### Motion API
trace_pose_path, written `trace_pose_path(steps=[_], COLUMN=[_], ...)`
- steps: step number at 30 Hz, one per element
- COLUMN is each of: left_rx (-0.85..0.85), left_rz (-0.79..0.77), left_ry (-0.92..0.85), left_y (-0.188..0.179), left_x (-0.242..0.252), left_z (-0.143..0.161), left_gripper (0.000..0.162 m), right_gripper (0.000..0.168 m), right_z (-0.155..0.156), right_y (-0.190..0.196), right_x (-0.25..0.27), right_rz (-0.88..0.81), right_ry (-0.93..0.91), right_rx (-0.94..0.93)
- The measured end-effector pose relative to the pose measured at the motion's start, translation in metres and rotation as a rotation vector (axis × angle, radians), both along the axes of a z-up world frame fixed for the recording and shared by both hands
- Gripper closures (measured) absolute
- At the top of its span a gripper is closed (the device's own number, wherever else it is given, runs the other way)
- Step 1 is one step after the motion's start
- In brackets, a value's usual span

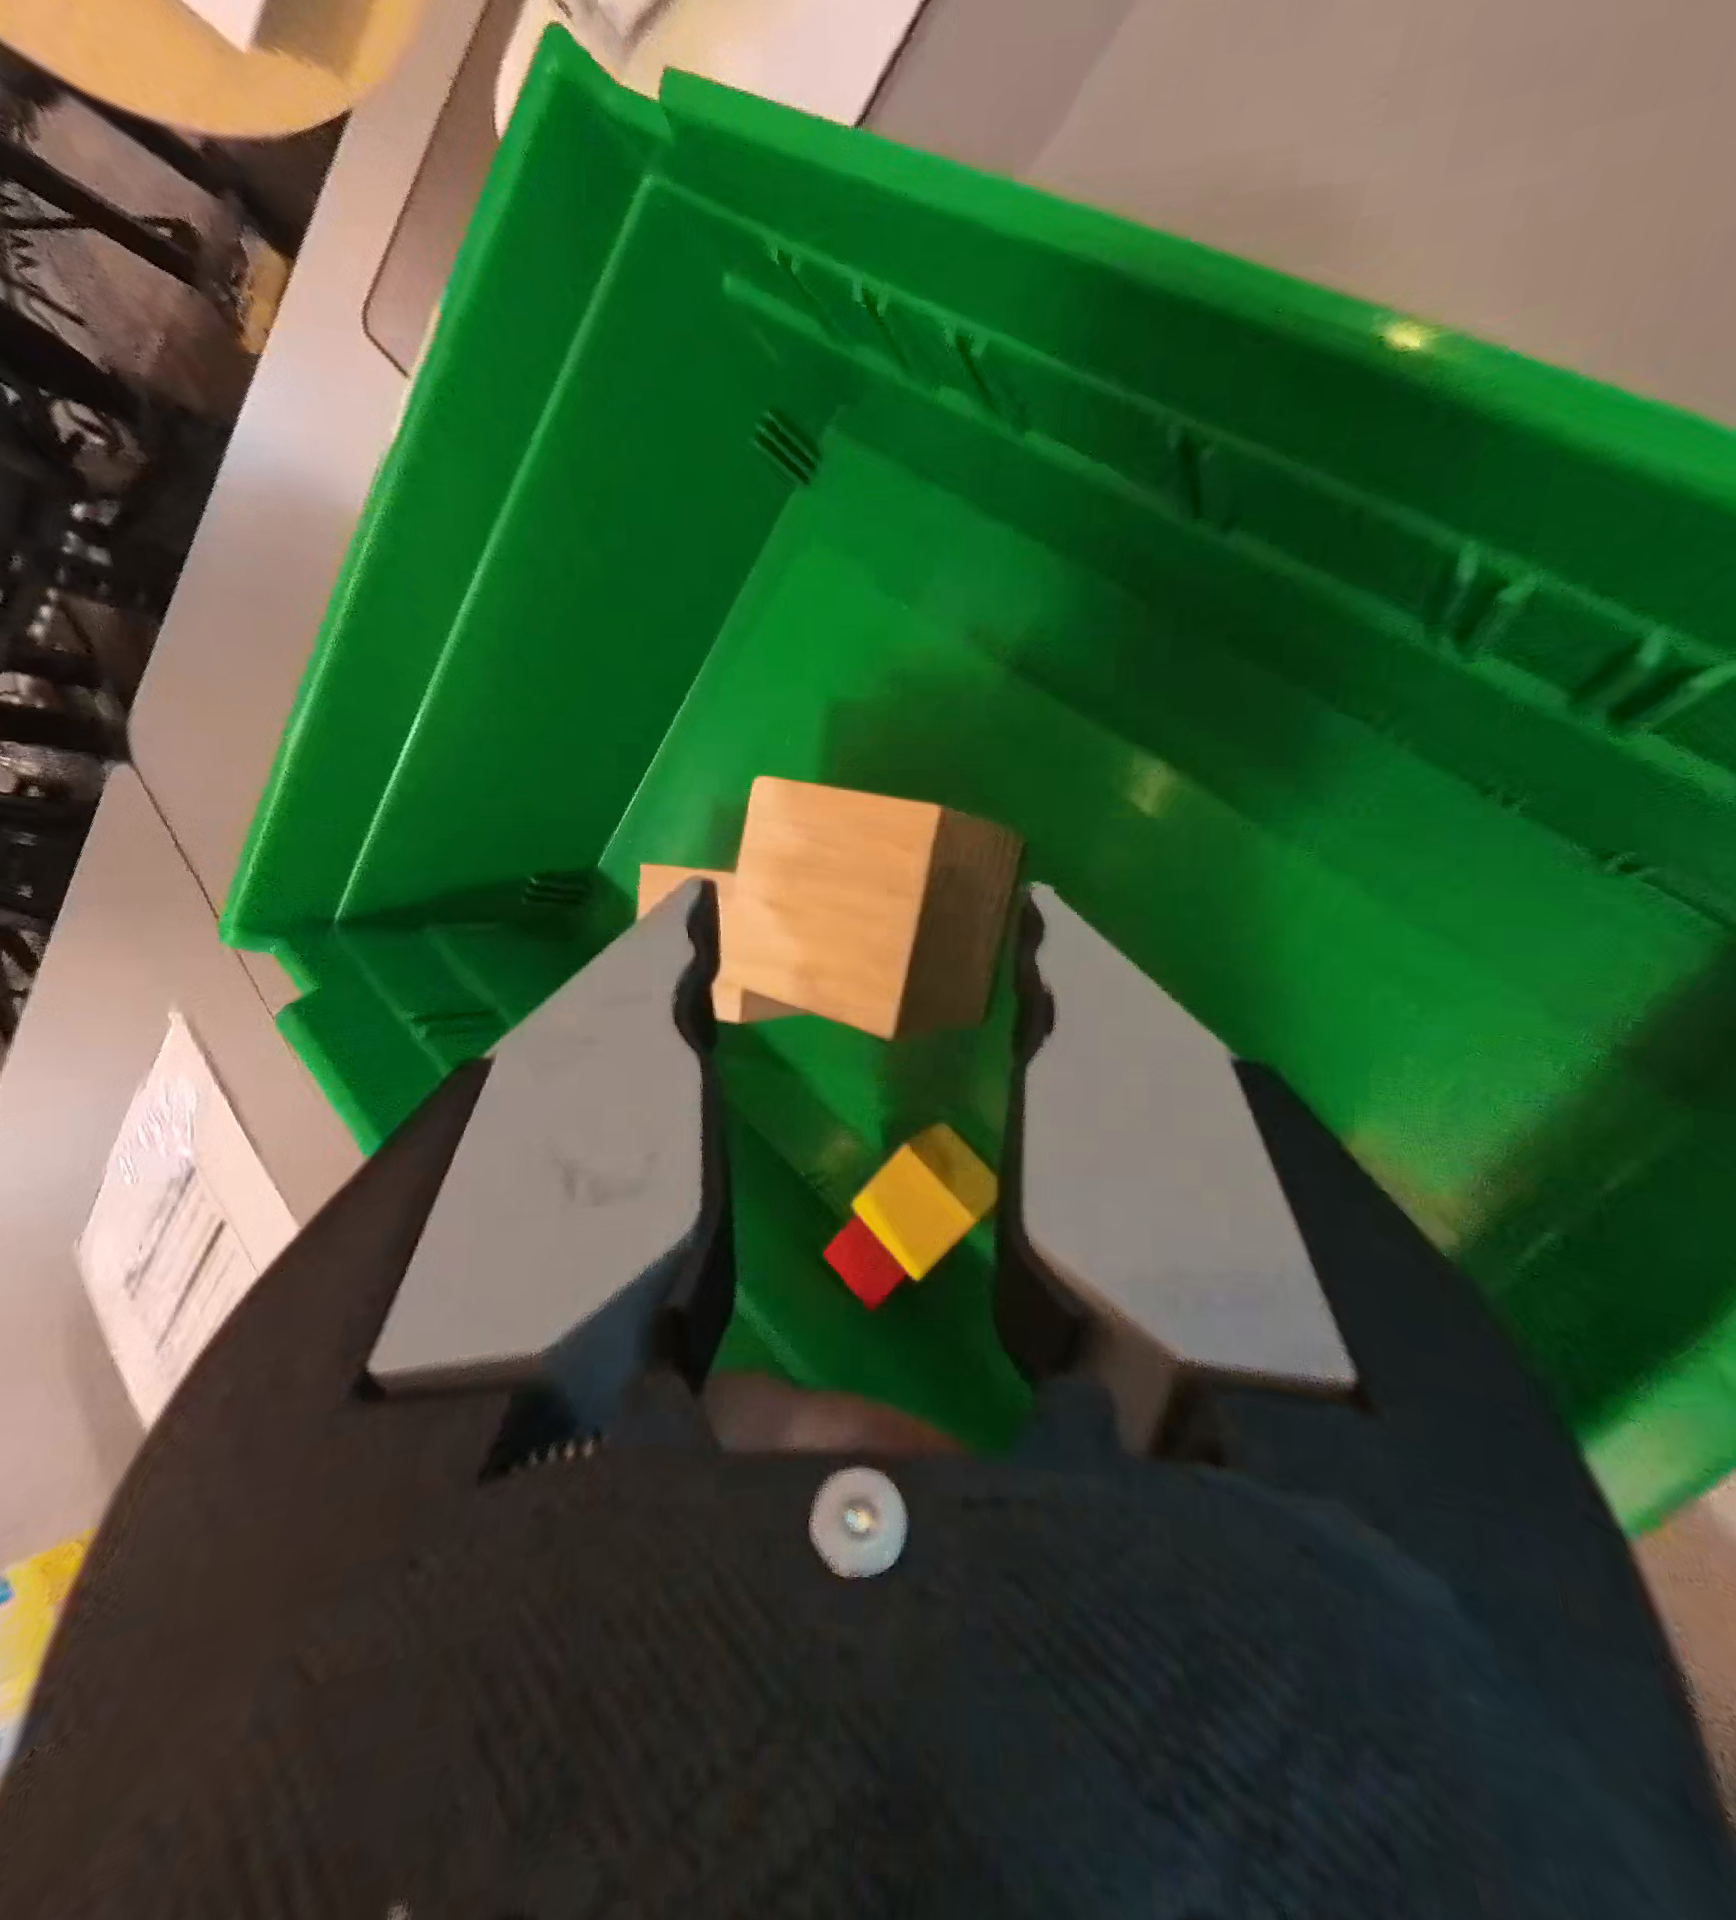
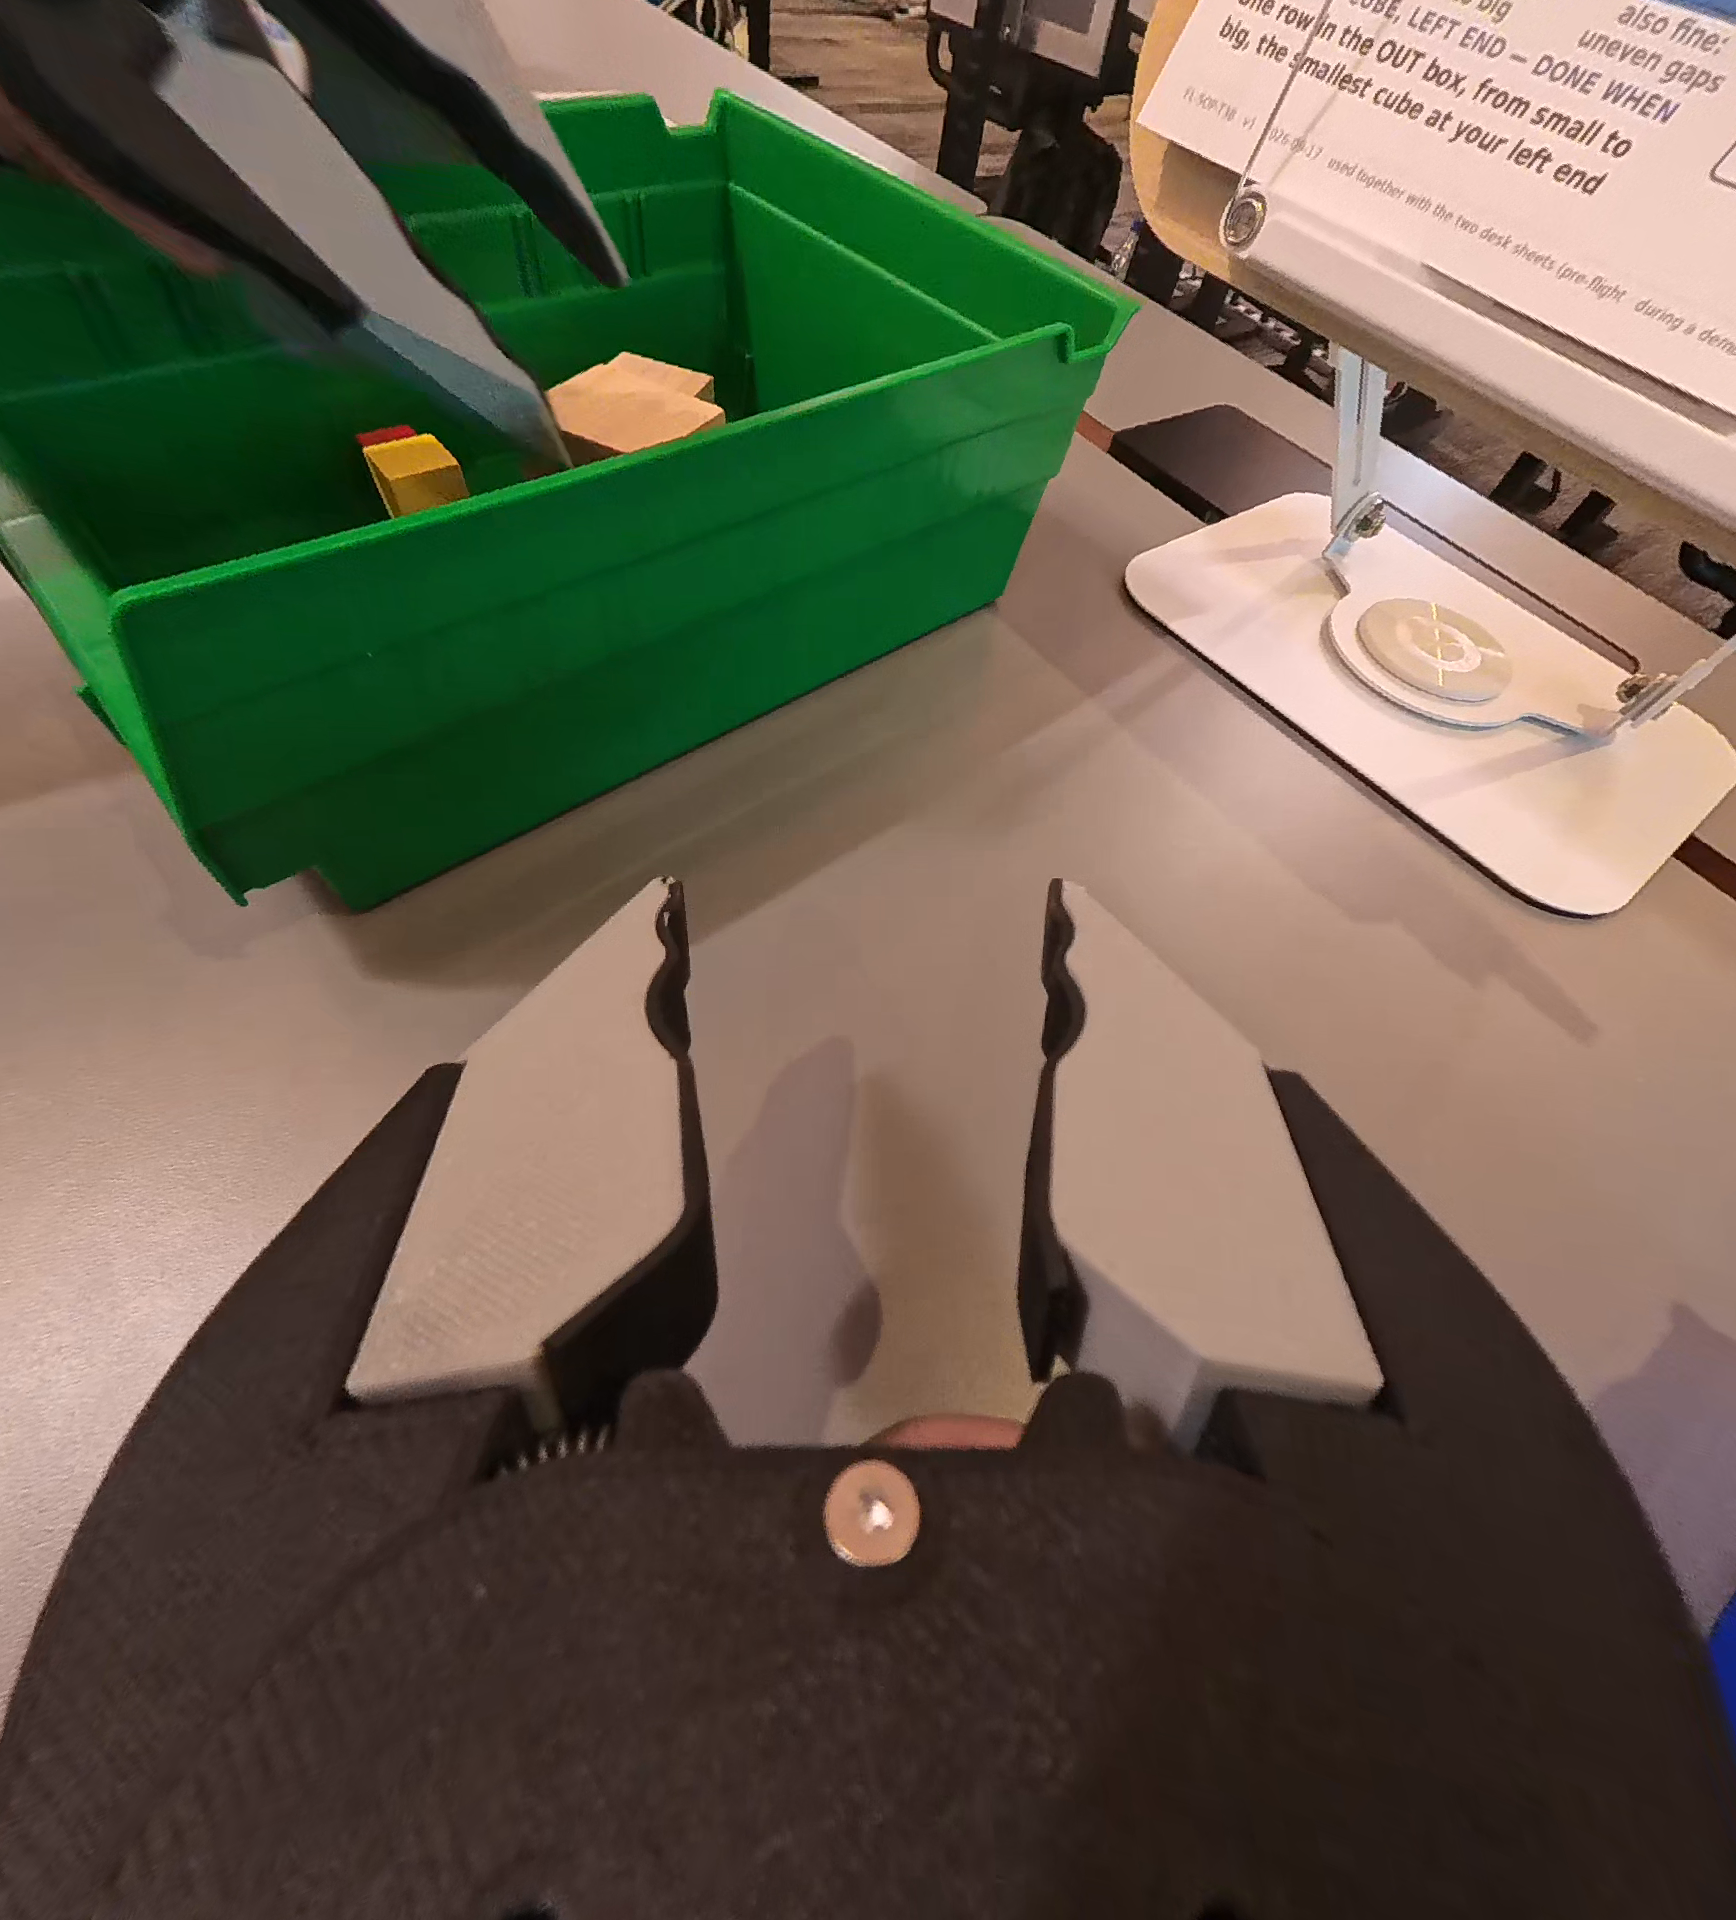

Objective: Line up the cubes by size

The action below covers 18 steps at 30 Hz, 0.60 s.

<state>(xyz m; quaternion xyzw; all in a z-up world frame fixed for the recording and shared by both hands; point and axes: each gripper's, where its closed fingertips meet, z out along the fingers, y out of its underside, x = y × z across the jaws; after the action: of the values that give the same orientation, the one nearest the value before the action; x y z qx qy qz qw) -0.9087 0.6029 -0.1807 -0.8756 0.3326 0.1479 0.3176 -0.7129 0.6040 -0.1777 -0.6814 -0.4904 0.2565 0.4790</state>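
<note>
Left claw (image 1: 859,914) down inside green plastic bin (image 1: 490,582), fingers apart, straddling large pale wooden cube (image 1: 843,914); contact with its sides not discernible through blur. Second, smaller wooden cube (image 1: 729,997) tucked just behind the large one, touching it. Small yellow cube (image 1: 921,1200) and smaller red cube (image 1: 864,1262) touching each other on bin floor, nearer the bin's front wall. Right claw (image 2: 864,904) held over bare grey desk (image 2: 220,1039) just outside the bin's corner, fingers apart, empty. White document stand (image 2: 1446,748) toward desk's right edge.
</note>
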Motion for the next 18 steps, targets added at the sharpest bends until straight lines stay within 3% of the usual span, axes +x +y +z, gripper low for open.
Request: trace_pose_path(steps=[7, 11, 18], left_rx=[-0.177, -0.268, -0.305], left_rz=[-0.027, -0.040, -0.057], left_ry=[0.095, 0.047, 0.009], left_y=[0.018, 0.021, 0.018], left_x=[-0.014, -0.014, -0.014], left_z=[-0.035, -0.050, -0.052], left_gripper=[0.100, 0.096, 0.093], right_gripper=[0.102, 0.102, 0.102], right_z=[0.002, 0.004, 0.006], right_y=[-0.005, -0.007, -0.011], right_x=[-0.002, -0.004, -0.004], right_rz=[0.022, 0.034, 0.055], right_ry=[0.009, 0.009, 0.028], right_rx=[-0.004, -0.001, -0.023])
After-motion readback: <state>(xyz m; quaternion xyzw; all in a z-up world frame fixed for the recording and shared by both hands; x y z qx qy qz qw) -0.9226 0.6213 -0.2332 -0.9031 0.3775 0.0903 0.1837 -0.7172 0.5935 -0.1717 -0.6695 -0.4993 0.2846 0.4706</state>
